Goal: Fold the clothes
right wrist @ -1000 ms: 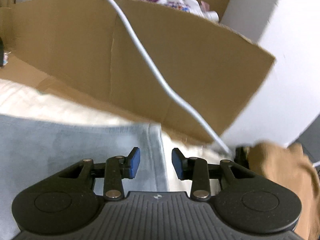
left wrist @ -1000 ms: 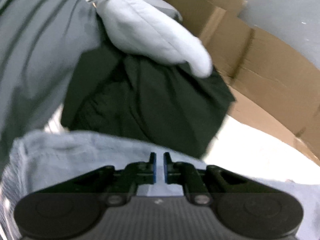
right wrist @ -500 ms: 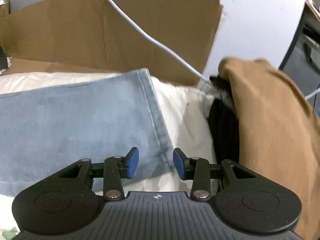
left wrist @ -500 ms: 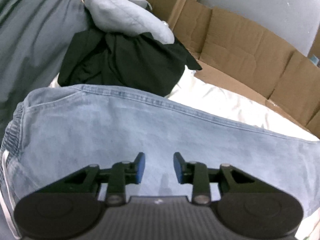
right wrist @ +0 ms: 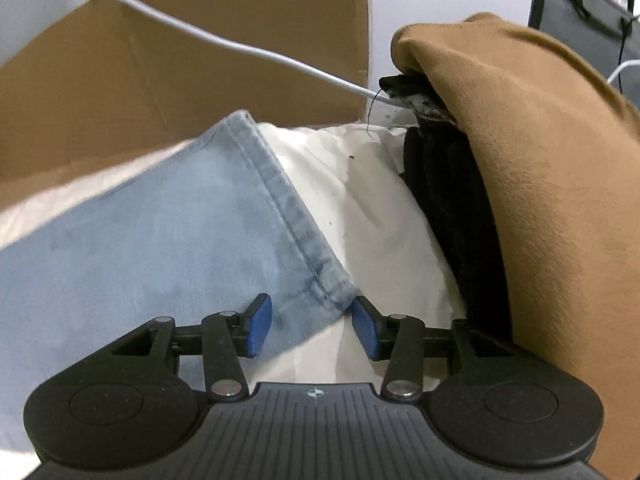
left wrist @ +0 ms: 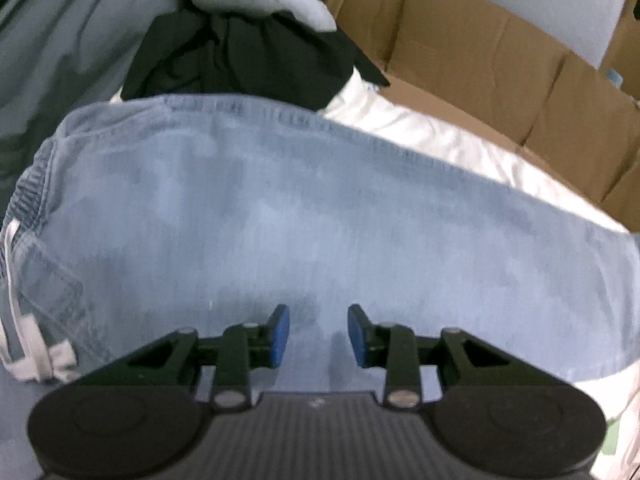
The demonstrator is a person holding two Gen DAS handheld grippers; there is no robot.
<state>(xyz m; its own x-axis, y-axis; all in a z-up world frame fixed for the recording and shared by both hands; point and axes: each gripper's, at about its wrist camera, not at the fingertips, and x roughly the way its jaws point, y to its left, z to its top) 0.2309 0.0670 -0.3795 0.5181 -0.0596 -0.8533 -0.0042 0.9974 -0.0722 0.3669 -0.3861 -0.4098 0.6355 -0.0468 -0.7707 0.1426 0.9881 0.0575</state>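
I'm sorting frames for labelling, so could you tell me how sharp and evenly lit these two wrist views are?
Left wrist view: the jeans and black garment are smeared by motion blur, the white bedding is overexposed, and fisheye vignetting darkens the corners. Right wrist view: sharper on the jeans hem and brown garment, though the cardboard is softly blurred and the bedding glares.

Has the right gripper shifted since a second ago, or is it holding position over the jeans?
Yes. The right gripper has come down and toward the tan garment; the cardboard wall has receded. Its opening jaws now straddle the jeans hem corner.
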